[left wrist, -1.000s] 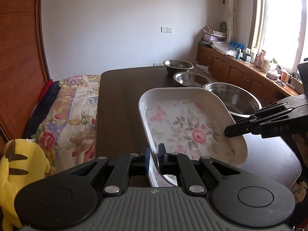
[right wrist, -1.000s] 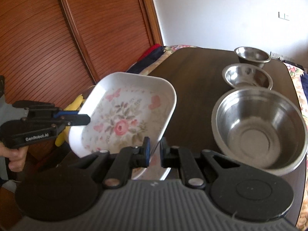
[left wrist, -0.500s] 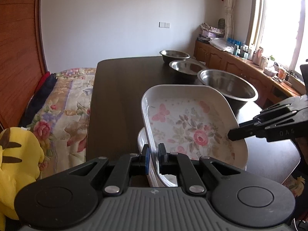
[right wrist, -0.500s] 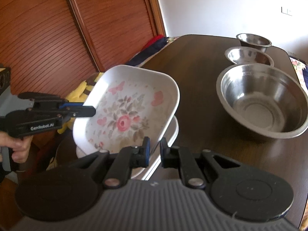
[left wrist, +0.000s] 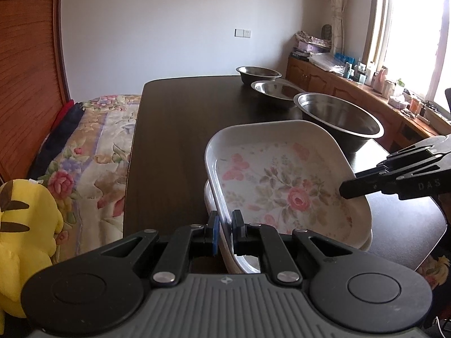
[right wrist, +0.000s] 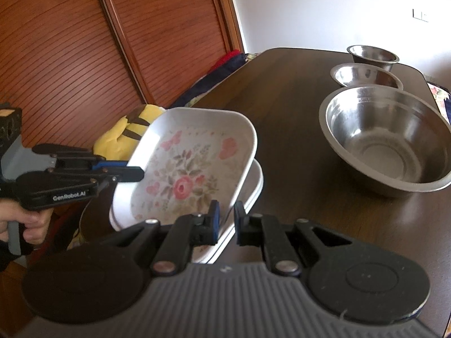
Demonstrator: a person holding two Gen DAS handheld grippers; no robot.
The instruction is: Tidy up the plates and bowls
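Note:
A white rectangular plate with a pink rose print (left wrist: 284, 180) (right wrist: 191, 169) hangs tilted just over a second white plate (left wrist: 210, 201) (right wrist: 255, 186) lying on the dark table. My left gripper (left wrist: 225, 219) is shut on the floral plate's near rim. My right gripper (right wrist: 225, 214) is shut on the opposite rim. Each gripper also shows from the side in the other's view: the right gripper (left wrist: 342, 191), the left gripper (right wrist: 141, 173). Three steel bowls stand in a row beyond: large bowl (left wrist: 338, 118) (right wrist: 389, 140), middle bowl (left wrist: 274, 88) (right wrist: 363, 74), small bowl (left wrist: 258, 71) (right wrist: 372, 53).
The dark wooden table (left wrist: 174, 129) (right wrist: 290, 90) stretches away past the plates. A yellow plush toy (left wrist: 25, 225) (right wrist: 126, 129) and a floral bedspread (left wrist: 98, 140) lie beside it. A wooden counter (left wrist: 366, 95) with clutter runs under the window. A hand (right wrist: 25, 222) holds the left gripper's grip.
Both grippers have lowered the floral plate toward the table. The second white plate has come into view right beneath it.

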